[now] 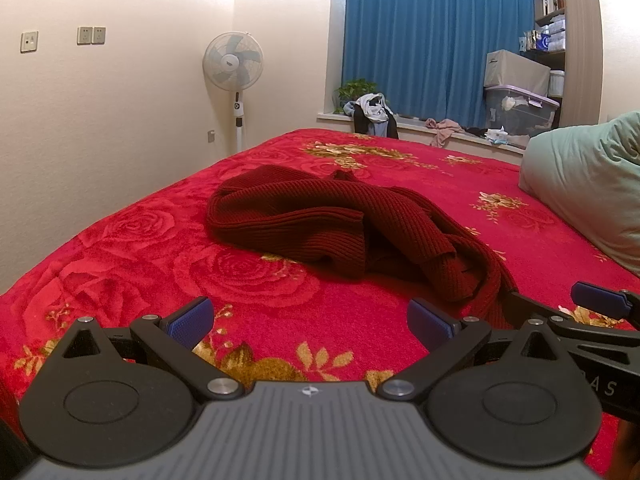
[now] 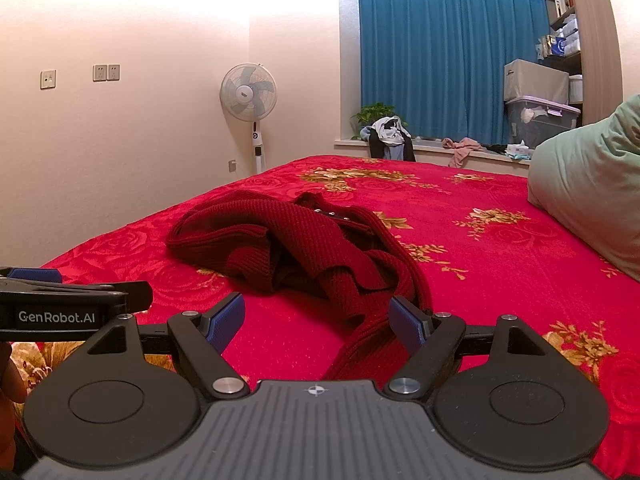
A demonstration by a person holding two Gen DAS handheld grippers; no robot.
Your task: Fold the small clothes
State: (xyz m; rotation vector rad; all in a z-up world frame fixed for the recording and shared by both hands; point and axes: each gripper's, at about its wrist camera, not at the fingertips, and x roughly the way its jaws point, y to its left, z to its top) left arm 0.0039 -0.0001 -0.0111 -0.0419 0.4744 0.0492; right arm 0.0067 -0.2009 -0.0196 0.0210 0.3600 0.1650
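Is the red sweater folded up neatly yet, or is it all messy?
Messy, not folded. The red sweater lies in a crumpled heap on the bed, with one part trailing toward the open right gripper.

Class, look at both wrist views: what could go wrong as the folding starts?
The dark red knit sweater lies crumpled, so a grasp may pinch several layers at once. A strip of it runs between the open right gripper's fingers, so lifting there might drag the whole heap. The left gripper sits close by; the two may collide.
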